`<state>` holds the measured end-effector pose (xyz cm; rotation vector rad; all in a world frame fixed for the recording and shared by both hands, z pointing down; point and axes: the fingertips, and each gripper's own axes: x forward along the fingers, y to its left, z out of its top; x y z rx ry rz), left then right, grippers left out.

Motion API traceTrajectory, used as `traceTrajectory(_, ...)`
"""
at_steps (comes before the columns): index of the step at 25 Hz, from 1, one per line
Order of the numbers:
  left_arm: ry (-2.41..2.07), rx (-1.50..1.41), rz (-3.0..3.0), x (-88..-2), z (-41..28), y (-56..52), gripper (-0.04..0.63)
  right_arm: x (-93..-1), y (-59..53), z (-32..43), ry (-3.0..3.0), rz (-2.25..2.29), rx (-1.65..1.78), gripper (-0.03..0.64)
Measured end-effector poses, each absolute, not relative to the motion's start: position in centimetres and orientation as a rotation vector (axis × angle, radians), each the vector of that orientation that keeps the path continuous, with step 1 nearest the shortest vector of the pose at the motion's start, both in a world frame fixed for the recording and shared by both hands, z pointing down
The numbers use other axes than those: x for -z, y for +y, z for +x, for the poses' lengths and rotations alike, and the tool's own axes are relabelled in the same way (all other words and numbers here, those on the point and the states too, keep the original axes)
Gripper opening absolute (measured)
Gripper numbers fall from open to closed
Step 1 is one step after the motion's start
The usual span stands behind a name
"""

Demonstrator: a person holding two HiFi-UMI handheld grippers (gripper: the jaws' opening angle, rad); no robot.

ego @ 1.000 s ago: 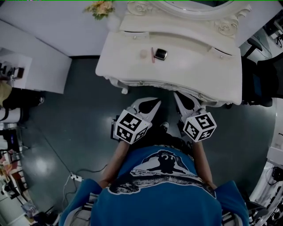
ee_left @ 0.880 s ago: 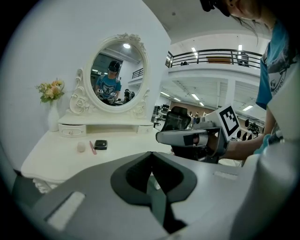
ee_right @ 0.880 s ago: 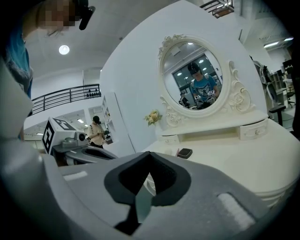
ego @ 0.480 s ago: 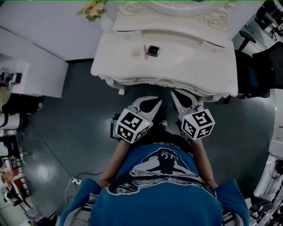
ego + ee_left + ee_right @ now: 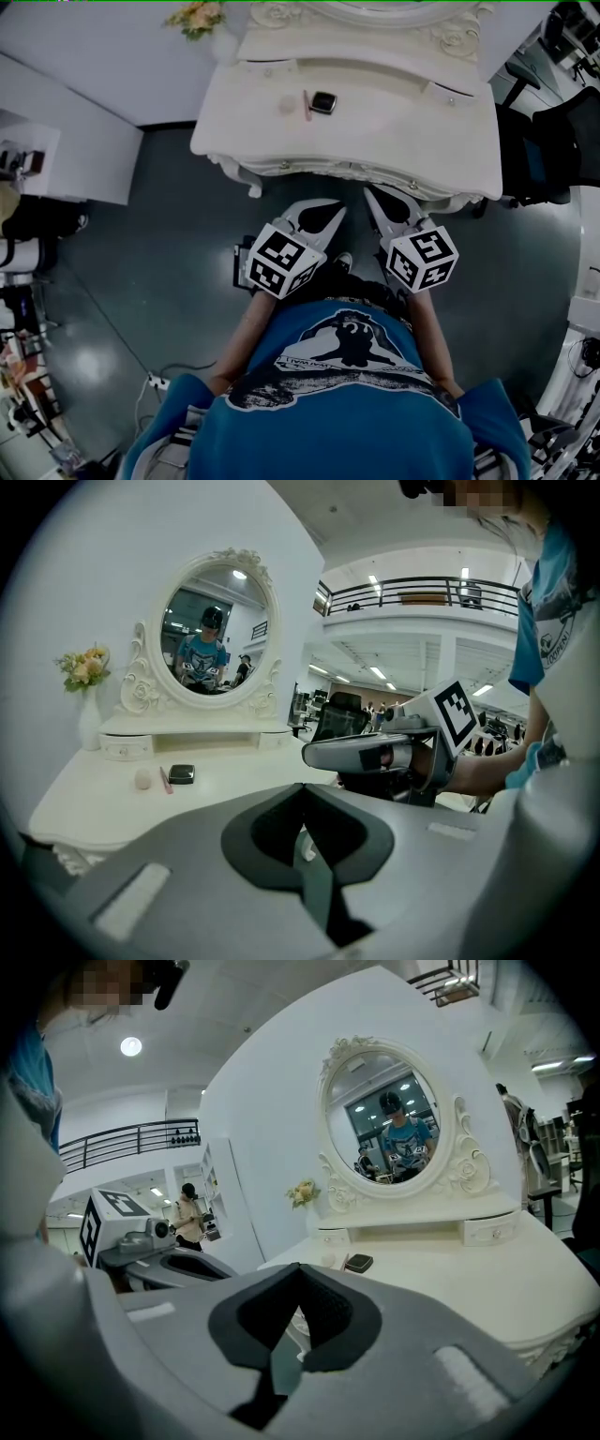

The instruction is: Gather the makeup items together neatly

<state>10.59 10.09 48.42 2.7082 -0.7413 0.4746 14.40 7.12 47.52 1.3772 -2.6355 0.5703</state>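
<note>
dressing table [image 5: 394, 131] shifted upward, slightly left

The person wears a blue short-sleeved T-shirt [image 5: 347, 422] with a black-and-white print [image 5: 349, 343] across the chest. The left tool [image 5: 330, 214] and the right tool [image 5: 375, 198] are pale grey shells with dark inner linings, each bearing a white cube [image 5: 279, 262] of black square markers.

White dressing table [image 5: 394, 131], black compact [image 5: 323, 102]
</note>
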Motion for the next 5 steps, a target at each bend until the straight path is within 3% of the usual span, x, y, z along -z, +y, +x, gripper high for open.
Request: traceTrajectory(5,-0.729,-0.482,2.711,-48.57,10.61,10.39,0.014,-47.52,7.28,14.27,-2.632,1.381,-0.565,0.003)
